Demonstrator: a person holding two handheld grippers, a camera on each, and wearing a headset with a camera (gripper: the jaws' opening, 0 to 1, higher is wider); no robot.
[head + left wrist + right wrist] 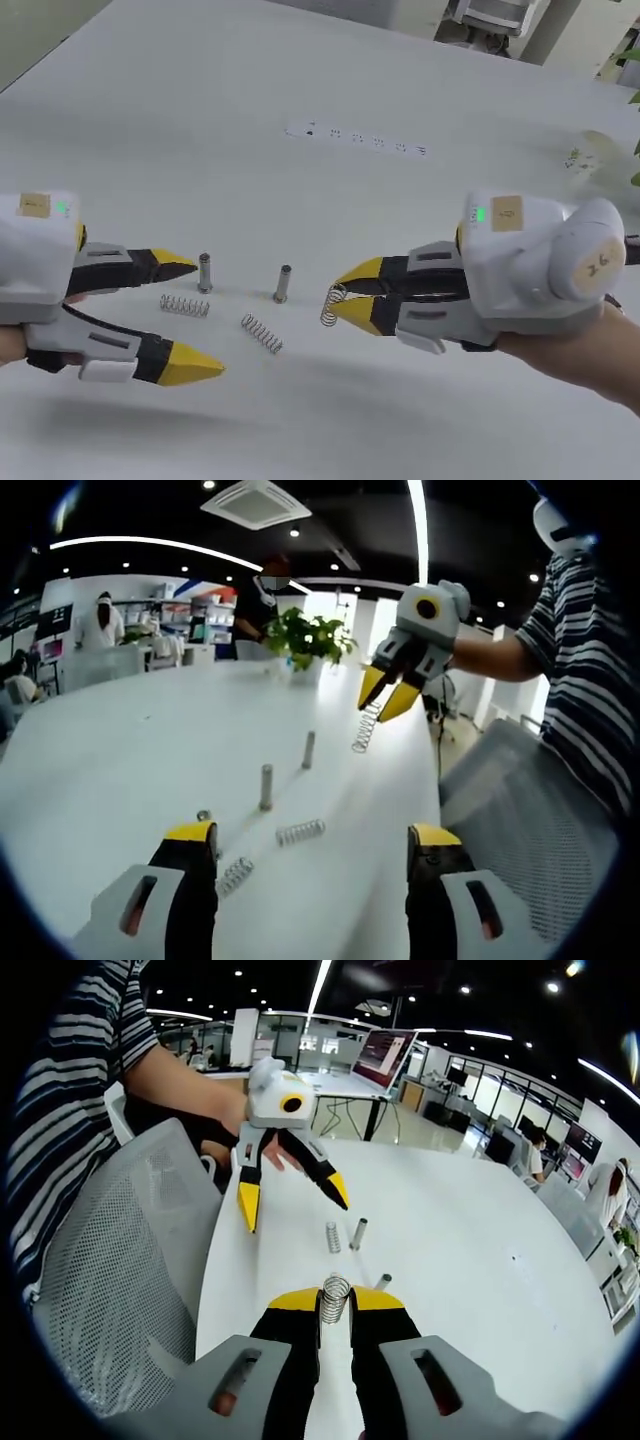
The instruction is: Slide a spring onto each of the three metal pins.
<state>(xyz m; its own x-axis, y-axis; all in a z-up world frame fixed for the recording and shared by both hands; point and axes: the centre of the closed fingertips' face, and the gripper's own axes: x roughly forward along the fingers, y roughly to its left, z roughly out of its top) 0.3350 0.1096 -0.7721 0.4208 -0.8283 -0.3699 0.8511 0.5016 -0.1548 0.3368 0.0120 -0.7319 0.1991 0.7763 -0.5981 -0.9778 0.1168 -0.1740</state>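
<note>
Two metal pins stand upright on the white table [330,90], one on the left [205,272] and one nearer the middle [283,283]. Two loose springs lie in front of them, one on the left [185,305] and one nearer the middle [262,333]. My right gripper [337,300] is shut on a third spring [329,306], held just right of the middle pin. That held spring [335,1298] stands up between the yellow tips of the right gripper [335,1305]. My left gripper [195,318] is open with nothing in it, its jaws on either side of the left spring. The left gripper [312,832] faces both pins [266,785], [308,750].
A mesh chair [120,1260] stands at the table's near side, by the person's striped sleeve [585,670]. A potted plant [305,640] sits at the far end of the table. Faint printed marks [355,138] lie further back. People stand in the room behind.
</note>
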